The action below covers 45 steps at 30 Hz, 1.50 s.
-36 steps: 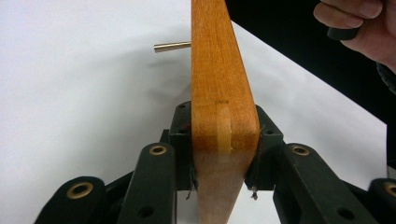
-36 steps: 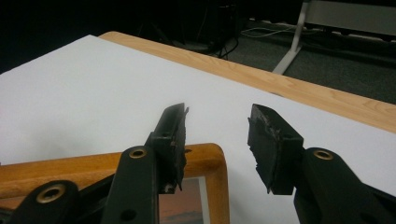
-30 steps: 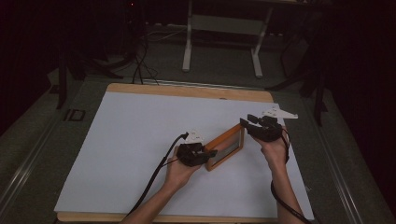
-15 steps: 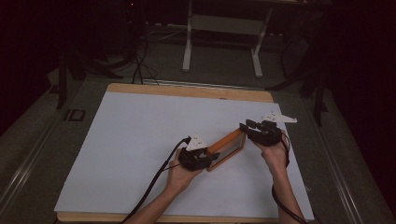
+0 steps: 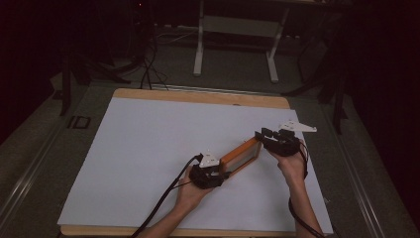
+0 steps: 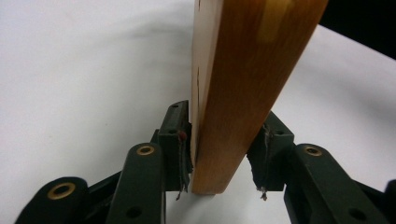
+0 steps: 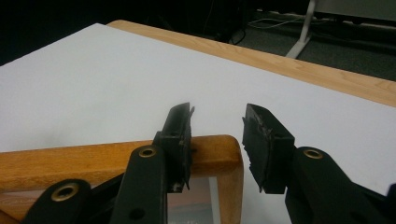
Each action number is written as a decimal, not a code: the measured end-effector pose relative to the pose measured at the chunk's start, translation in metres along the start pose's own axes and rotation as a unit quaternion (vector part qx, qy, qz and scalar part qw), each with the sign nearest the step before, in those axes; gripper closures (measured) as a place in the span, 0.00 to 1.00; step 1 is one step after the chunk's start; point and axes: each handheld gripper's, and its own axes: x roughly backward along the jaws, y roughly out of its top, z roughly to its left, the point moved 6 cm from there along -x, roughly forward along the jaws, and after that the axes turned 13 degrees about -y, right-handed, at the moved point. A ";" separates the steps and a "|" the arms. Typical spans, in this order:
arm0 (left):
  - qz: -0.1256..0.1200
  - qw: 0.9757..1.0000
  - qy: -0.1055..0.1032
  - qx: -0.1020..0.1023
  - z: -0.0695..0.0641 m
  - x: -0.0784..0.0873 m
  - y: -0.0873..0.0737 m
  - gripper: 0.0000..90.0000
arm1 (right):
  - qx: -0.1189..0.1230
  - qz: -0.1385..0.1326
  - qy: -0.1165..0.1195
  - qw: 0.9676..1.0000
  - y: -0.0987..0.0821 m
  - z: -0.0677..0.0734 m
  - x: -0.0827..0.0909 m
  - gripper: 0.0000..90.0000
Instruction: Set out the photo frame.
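White sheet (image 5: pixel 148 163) on table, wooden frame (image 5: pixel 241 154) lying on it, long axis diagonal between both hands. Left gripper (image 5: pixel 207 174) straddles near end, jaws just easing open, right pad clear of wood. Right gripper (image 5: pixel 270 138) over far corner, jaws apart, not clamping.

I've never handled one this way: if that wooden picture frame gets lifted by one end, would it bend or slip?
The picture frame probably stays stiff: its wooden rail looks thick and solid. Its glossy finish might slip between the left gripper pads. The pane inside its corner, if glass, would be fragile.
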 end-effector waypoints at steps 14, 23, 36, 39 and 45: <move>-0.007 1.000 0.004 -0.015 0.004 0.001 0.003 0.77 | 0.007 0.000 -0.004 1.000 0.002 -0.002 -0.001 0.68; -0.019 0.999 -0.014 -0.025 0.008 0.014 0.016 0.77 | -0.010 -0.013 0.004 1.000 0.002 -0.007 0.003 0.67; -0.042 0.998 -0.044 -0.027 0.018 0.040 0.041 0.77 | 0.001 -0.020 0.014 1.000 0.006 -0.004 0.005 0.67; -0.044 0.997 -0.051 -0.027 0.021 0.047 0.049 0.77 | 0.005 -0.020 0.018 1.000 0.006 -0.002 0.005 0.66; -0.037 0.996 -0.070 -0.035 0.024 0.062 0.065 0.77 | 0.019 -0.022 0.036 0.999 0.009 0.007 0.002 0.65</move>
